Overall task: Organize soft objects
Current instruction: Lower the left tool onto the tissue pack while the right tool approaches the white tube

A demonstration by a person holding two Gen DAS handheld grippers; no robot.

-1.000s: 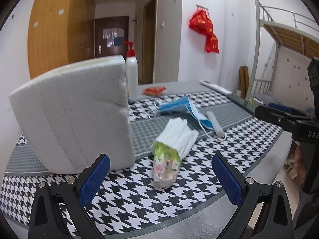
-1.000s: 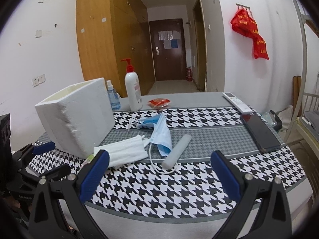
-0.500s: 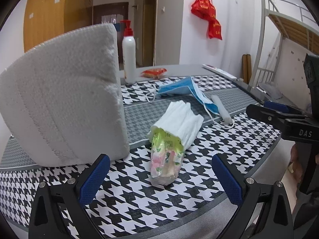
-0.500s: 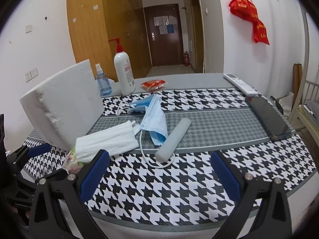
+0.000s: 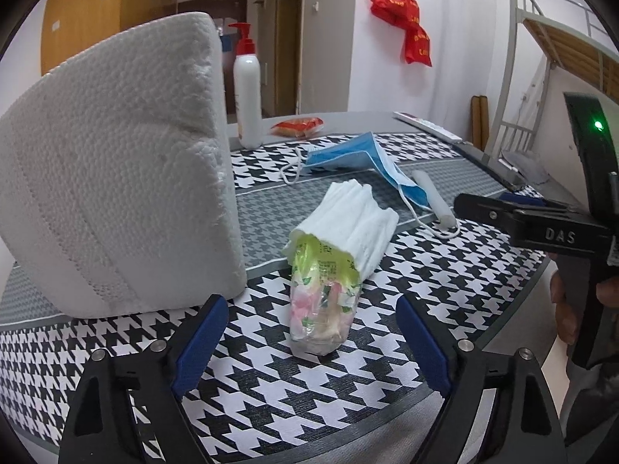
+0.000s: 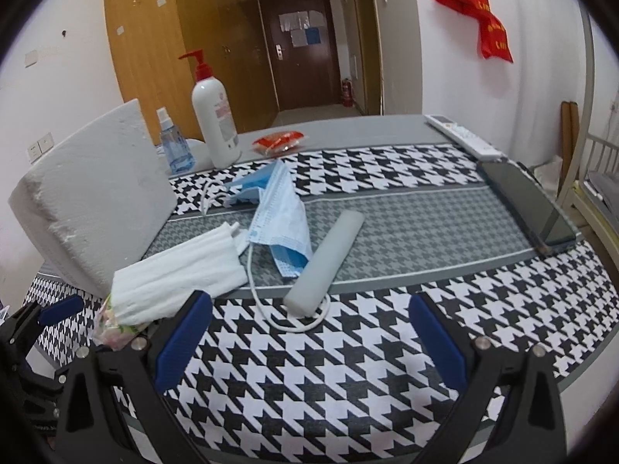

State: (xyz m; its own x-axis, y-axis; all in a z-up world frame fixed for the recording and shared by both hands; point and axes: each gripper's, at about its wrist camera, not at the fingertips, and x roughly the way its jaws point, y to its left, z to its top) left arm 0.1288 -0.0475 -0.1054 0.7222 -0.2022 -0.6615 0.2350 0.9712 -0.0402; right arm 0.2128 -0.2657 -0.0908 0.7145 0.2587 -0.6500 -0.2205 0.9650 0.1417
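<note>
A pack of white tissues [image 5: 340,228] in a floral plastic wrapper lies on the houndstooth table, right of a white foam box [image 5: 116,178]. My left gripper [image 5: 309,344] is open, its blue pads on either side of the wrapper's near end, not touching. A blue face mask [image 5: 359,158] and a grey cylinder [image 5: 433,197] lie behind. In the right wrist view the tissues [image 6: 182,274], mask [image 6: 278,216], cylinder [image 6: 329,263] and foam box [image 6: 96,197] show. My right gripper [image 6: 309,344] is open and empty, just before the cylinder's near end.
A pump bottle [image 6: 212,120], small spray bottle [image 6: 174,143] and red packet [image 6: 278,141] stand at the back. A white remote [image 6: 460,135] and a dark phone [image 6: 530,208] lie at the right. The table's front edge [image 6: 348,460] is close below the grippers.
Both grippers have moved forward and lower toward the table. The tissue pack now sits between the left pads; the cylinder is closer to the right gripper. Nothing was taken hold of.
</note>
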